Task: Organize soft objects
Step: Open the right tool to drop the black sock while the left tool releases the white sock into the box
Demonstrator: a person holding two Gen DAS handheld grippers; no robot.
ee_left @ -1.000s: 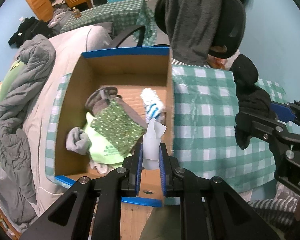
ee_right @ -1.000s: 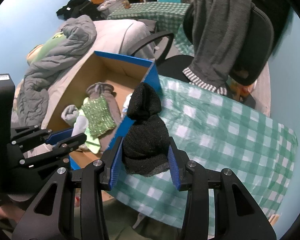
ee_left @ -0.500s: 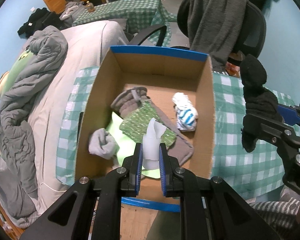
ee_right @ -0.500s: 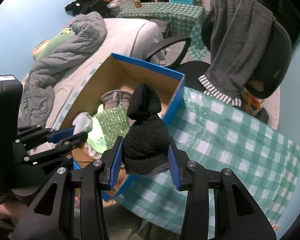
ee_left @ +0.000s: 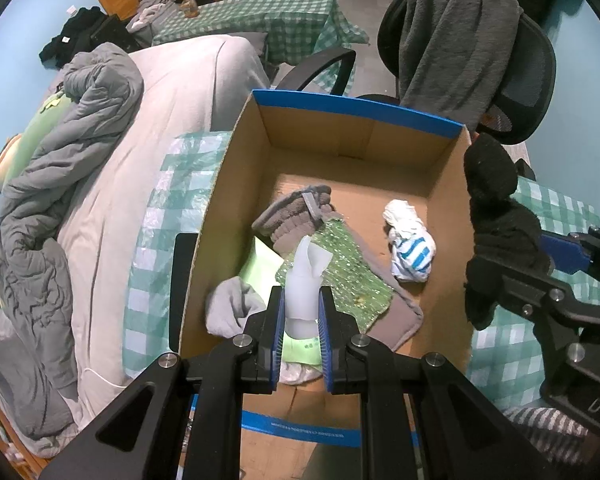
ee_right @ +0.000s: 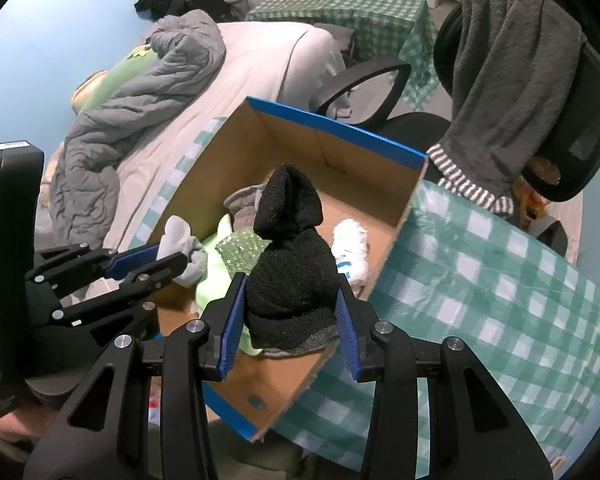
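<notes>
— Left gripper?
— My left gripper [ee_left: 299, 312], lower centre of frame, pinches a white sock [ee_left: 305, 280] over the near end of the cardboard box [ee_left: 360, 120].

— Right gripper?
— My right gripper [ee_right: 290, 312], bottom centre, is clamped on a black sock [ee_right: 292, 264] above the box's right wall.

— Box contents?
— Middle of frame: a grey-brown fuzzy sock [ee_left: 296, 216], a green sequinned cloth [ee_left: 340, 276], a blue-striped white sock ball [ee_left: 410, 244], a grey sock [ee_left: 232, 308]. The box stands on a green checked tablecloth [ee_right: 500, 280].
</notes>
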